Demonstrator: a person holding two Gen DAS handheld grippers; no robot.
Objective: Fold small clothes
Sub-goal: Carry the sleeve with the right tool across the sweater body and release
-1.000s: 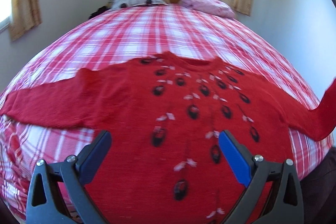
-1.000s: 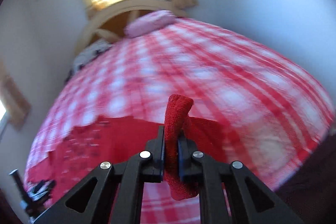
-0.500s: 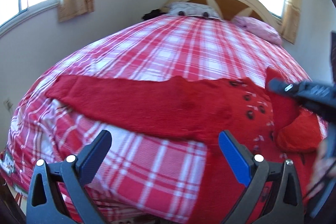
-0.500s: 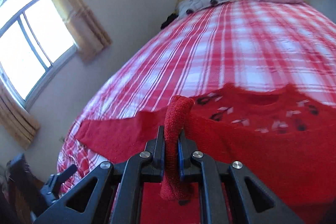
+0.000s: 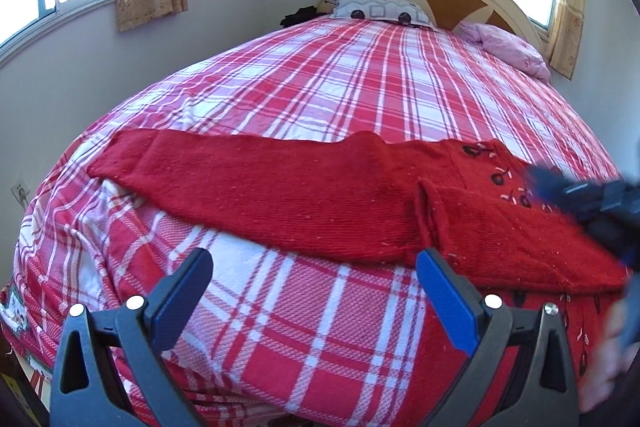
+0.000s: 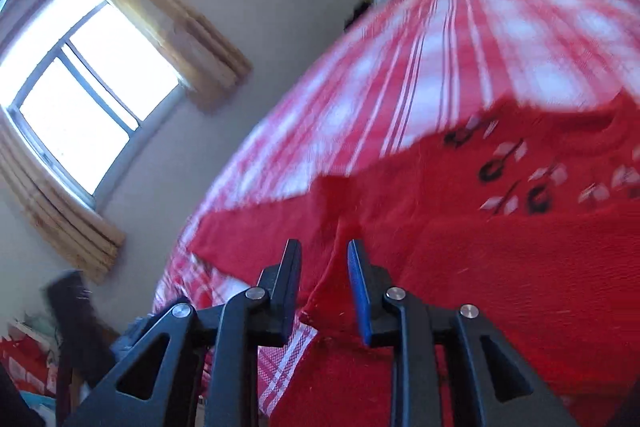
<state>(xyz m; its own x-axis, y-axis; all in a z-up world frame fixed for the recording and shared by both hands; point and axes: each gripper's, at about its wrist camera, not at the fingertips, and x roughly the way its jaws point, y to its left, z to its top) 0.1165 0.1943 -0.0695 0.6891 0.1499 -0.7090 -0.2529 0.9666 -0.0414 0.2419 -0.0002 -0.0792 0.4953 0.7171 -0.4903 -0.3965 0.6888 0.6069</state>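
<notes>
Plaid-covered bed: right gripper, jaws now parted, has just dropped the sweater's right sleeve across its chest; left gripper waits wide open near the outstretched left sleeve.

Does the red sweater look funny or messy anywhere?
A little. The red sweater is lopsided: one sleeve is folded across its front, while the other sleeve lies stretched straight out over the plaid bedspread. The folded sleeve's cuff curls up slightly. No holes or spills show.
</notes>
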